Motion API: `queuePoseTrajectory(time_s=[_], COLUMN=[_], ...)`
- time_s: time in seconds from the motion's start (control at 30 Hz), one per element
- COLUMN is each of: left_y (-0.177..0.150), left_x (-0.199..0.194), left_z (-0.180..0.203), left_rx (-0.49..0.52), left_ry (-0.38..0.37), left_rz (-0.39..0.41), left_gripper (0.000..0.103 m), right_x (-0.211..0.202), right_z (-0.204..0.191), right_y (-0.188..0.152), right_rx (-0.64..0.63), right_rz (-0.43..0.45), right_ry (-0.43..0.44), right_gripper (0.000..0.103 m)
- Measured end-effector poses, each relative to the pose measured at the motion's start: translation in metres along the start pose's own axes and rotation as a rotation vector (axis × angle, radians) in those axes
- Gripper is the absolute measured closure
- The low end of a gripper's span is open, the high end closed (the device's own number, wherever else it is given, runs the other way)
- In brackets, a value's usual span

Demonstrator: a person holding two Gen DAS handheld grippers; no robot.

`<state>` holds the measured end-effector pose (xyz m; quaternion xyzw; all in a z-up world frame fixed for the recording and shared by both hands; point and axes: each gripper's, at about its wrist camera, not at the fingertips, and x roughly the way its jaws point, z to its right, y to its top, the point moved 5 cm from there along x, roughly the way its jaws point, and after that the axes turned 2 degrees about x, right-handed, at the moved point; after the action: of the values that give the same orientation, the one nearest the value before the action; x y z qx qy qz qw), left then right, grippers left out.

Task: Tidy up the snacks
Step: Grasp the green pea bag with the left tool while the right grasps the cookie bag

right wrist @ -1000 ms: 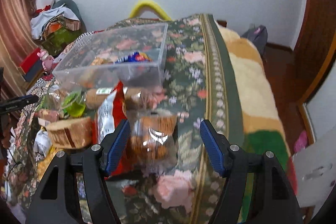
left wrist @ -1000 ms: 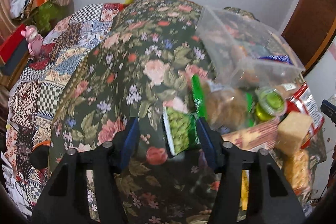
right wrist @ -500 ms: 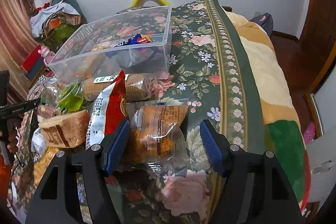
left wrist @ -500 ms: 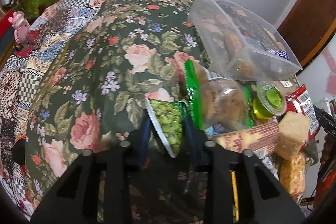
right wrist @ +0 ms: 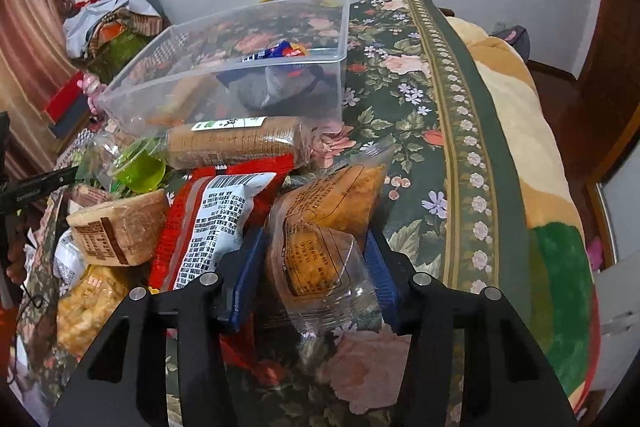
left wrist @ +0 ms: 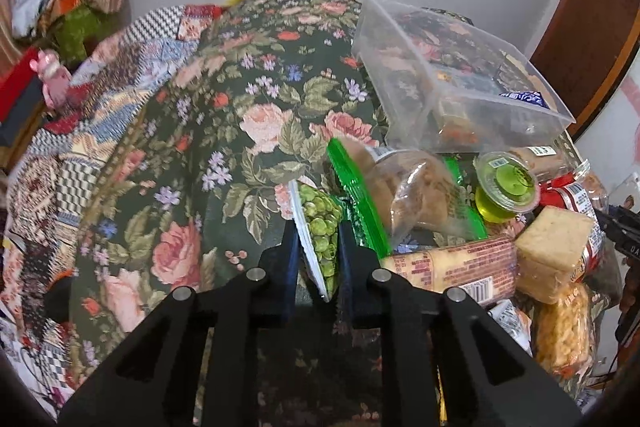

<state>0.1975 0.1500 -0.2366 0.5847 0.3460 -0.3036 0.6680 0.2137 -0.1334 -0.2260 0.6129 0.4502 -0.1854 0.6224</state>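
Both grippers have just changed from standing wide open to being closed on a packet each. A second ago the left gripper [left wrist: 318, 247] straddled the pea packet [left wrist: 320, 231] with daylight on both sides; now its blue pads press the packet's two faces, and the packet stands on edge between them, its top pointing to 12 o'clock. The green-edged bag [left wrist: 400, 195] of brown snacks lies just beside it at 2 o'clock, touching or nearly so; I cannot tell which.

The right gripper [right wrist: 316, 259] has likewise narrowed. Its pads now sit against the sides of the orange cracker pack [right wrist: 324, 231], whose clear wrapper bulges toward the camera between them. The red bag [right wrist: 216, 211] lies against the left pad at 9 o'clock and may be brushed as the pack rises.

The clear bin [right wrist: 256, 67] stands on the floral cloth [right wrist: 400, 131] at 12 o'clock from the right gripper, and at 1 o'clock from the left, already holding a blue-wrapped item and some others. The rest of the pile, among them the biscuit roll [right wrist: 236, 141] and the green jelly cup [right wrist: 140, 169], is not yet sorted.

So, by my reading, both grasps look made, and the next step is to lift and carry each packet up over the bin rim. The cracker wrapper looks slippery and loose, so that hold seems the less sure of the two.
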Motion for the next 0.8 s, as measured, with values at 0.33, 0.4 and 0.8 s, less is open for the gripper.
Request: queuePoseTrajectory(time_s=[0.33,0.4,0.8], left_y=[0.018,0.024,0.067], left_x=[-0.043,-0.051,-0.09], left_z=[-0.001,0.002,0.034], left_rx=[0.0,0.008,0.057], left_ry=[0.029,0.03,-0.028], left_rz=[0.098,0.121,0.246], left_gripper=[0.087,0.087,0.103], right_x=[-0.029,-0.036,-0.052], right_z=[0.012,0.012,-0.014], right_y=[0.018,0.025,0.067], right_rx=[0.015,0.013,-0.05], right_rz=[0.097,0.122,0.242], right_ry=[-0.031,-0.029,0.005], right_gripper=[0.056,0.056,0.056])
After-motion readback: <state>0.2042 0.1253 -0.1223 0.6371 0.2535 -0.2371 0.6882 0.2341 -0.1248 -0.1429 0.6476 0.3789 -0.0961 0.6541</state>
